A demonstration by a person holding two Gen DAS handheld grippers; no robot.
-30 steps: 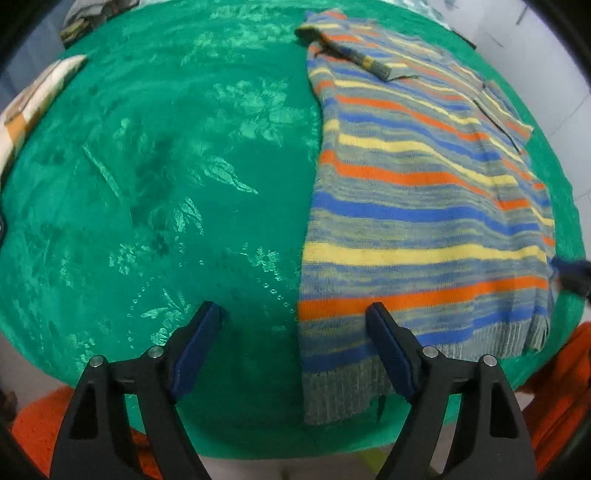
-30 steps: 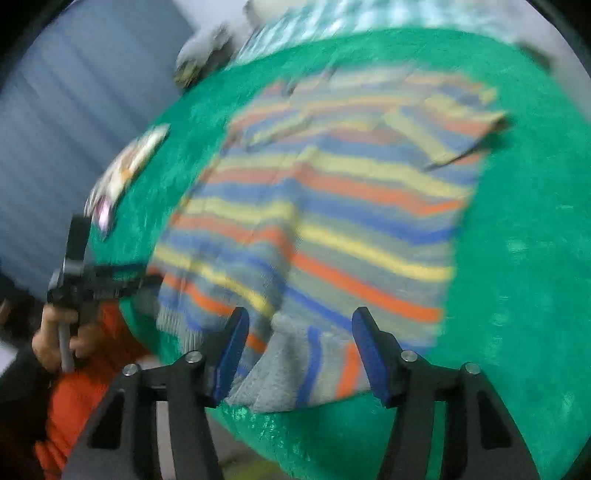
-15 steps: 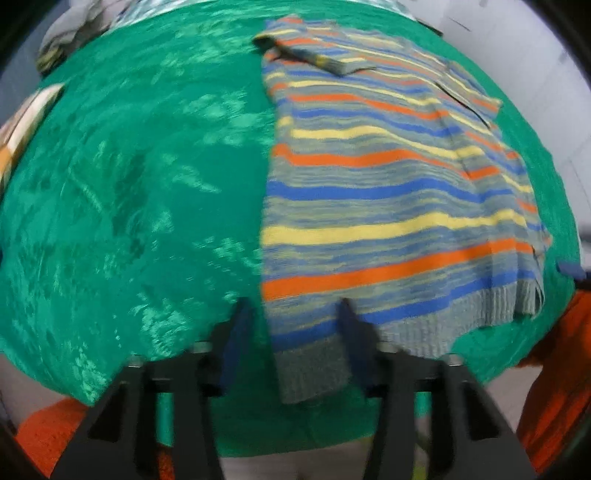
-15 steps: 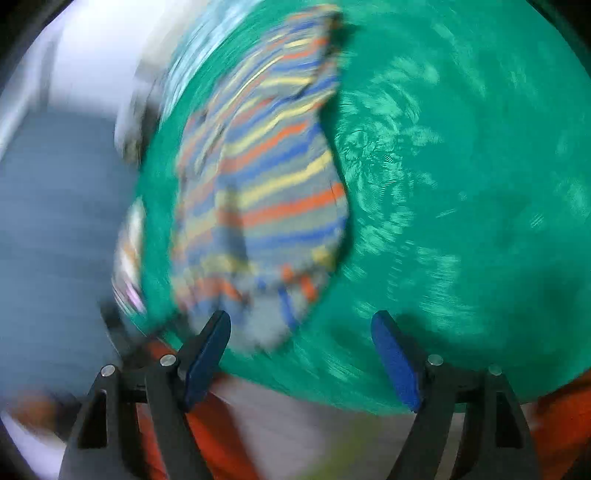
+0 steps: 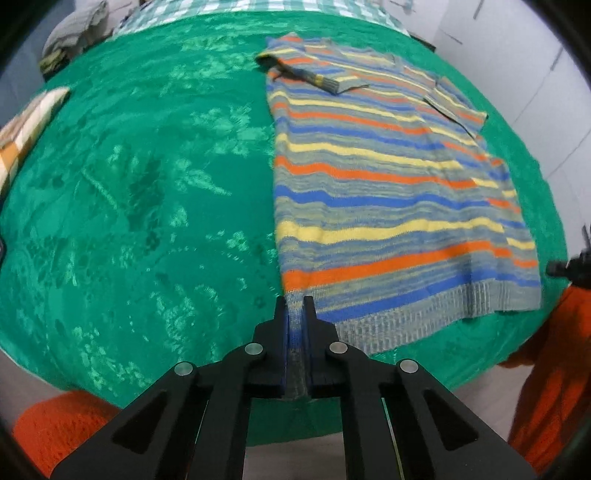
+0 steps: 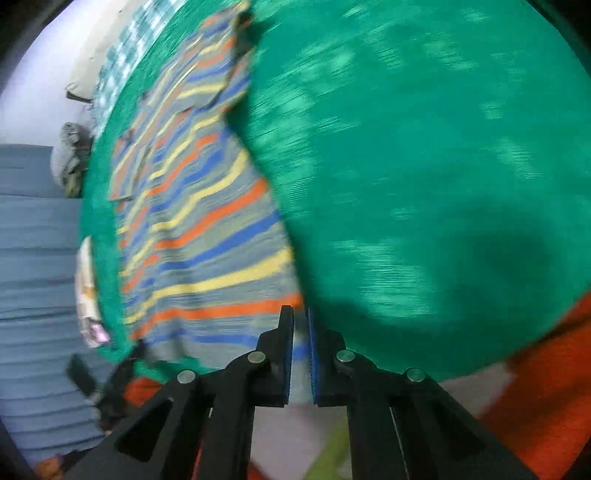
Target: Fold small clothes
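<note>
A small striped knit sweater (image 5: 388, 177), grey with orange, yellow and blue bands, lies flat on the green patterned cloth (image 5: 147, 166), sleeves folded in across its top. My left gripper (image 5: 294, 306) is shut on the sweater's near left hem corner. In the blurred right wrist view the sweater (image 6: 199, 229) lies to the left, and my right gripper (image 6: 301, 317) is shut on its near right hem corner. The right gripper's tip also shows at the right edge of the left wrist view (image 5: 569, 266).
A folded orange-and-white checked cloth (image 5: 26, 125) lies at the far left edge. A grey bundle (image 5: 74, 33) and a checked fabric (image 5: 258, 5) lie at the back. The person's orange clothing (image 5: 546, 369) is near the front edge.
Both grippers were open a second ago. Each moved onto a near hem corner of the sweater and closed on it. The right wrist view swung sharply.
</note>
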